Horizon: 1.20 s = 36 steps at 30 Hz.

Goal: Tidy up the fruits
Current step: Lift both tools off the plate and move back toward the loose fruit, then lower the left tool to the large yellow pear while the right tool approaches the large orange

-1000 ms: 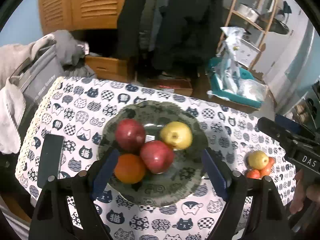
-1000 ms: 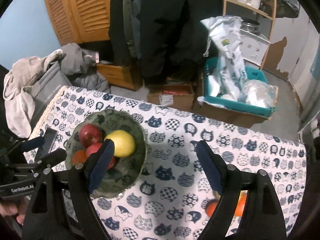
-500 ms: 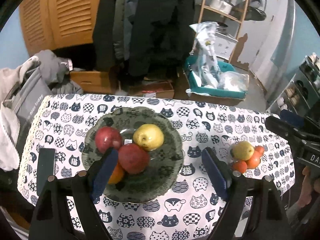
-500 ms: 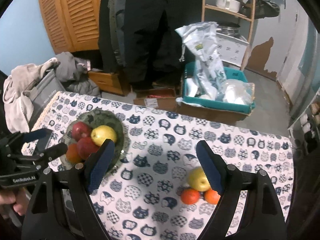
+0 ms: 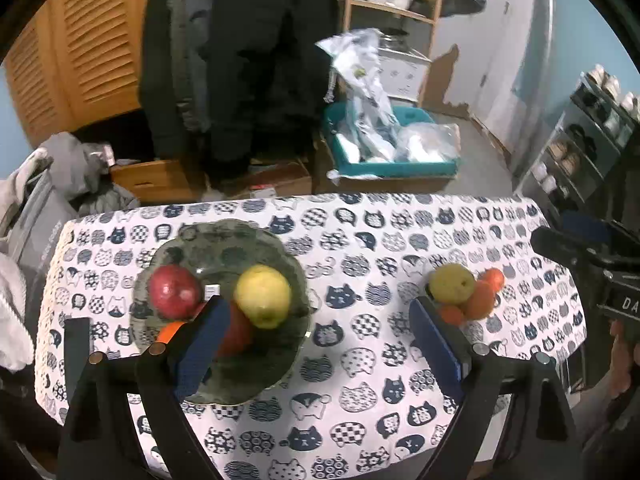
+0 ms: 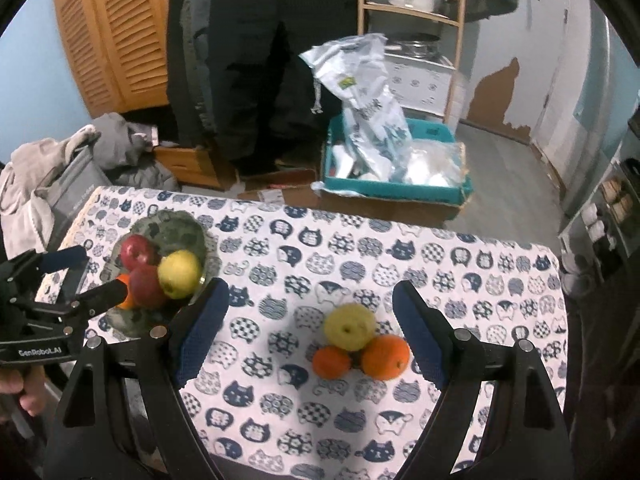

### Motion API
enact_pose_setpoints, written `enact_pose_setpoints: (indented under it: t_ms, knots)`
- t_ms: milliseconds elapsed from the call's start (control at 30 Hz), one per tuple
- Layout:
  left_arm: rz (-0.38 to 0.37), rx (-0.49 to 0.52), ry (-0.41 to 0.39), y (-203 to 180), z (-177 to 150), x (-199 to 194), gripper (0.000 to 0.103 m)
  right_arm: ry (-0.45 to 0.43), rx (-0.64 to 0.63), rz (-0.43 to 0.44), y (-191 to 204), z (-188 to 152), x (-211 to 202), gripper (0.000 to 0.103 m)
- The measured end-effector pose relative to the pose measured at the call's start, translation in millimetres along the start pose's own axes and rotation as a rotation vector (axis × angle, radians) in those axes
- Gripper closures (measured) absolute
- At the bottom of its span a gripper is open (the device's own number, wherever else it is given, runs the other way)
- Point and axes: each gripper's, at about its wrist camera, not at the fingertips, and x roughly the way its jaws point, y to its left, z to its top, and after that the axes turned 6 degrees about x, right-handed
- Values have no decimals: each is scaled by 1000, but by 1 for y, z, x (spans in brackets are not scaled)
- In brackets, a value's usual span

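L gripper [image 5: 316, 334]: jaws opening, nothing between the pads, held above tablecloth [image 5: 360, 360]. Its left finger overlapped the plate [image 5: 224, 240] in view. R gripper [image 6: 310, 330]: jaws wide apart, empty, hovering above the loose fruit.

Plate, dark green, on table's left part: red apple [image 5: 175, 291], yellow apple [image 5: 263, 295], second red apple [image 5: 240, 330] partly hidden behind finger, orange [image 6: 125, 292] at near edge, all touching.

Loose pile, on cloth well apart from plate, toward right: yellow-green apple [image 6: 350, 327] w/ small orange [image 6: 331, 362] and larger orange [image 6: 386, 356] touching it in front.

Bkgd: teal bin [image 6: 392, 188] w/ plastic bags, wooden shelf [image 6: 412, 12], hanging dark coats [image 5: 240, 60].
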Motion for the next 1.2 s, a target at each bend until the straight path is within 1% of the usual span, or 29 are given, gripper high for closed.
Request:
enact_pose_setpoints:
  t_ms: [300, 567, 933, 1133, 1200]
  knots:
    - [-32, 91, 28, -46, 3, 14, 11, 12, 48, -21, -37, -12, -4, 19]
    - [-30, 159, 69, -76, 3, 34, 11, 53, 77, -30, -62, -26, 5, 19]
    - [-34, 179, 115, -94, 3, 63, 11, 128, 123, -26, -86, -41, 33, 19]
    - [-17, 188, 160, -97, -2, 92, 11, 206, 150, -35, -97, -54, 65, 19]
    - [-24, 177, 180, -96, -4, 102, 11, 232, 158, -38, -101, -58, 75, 19]
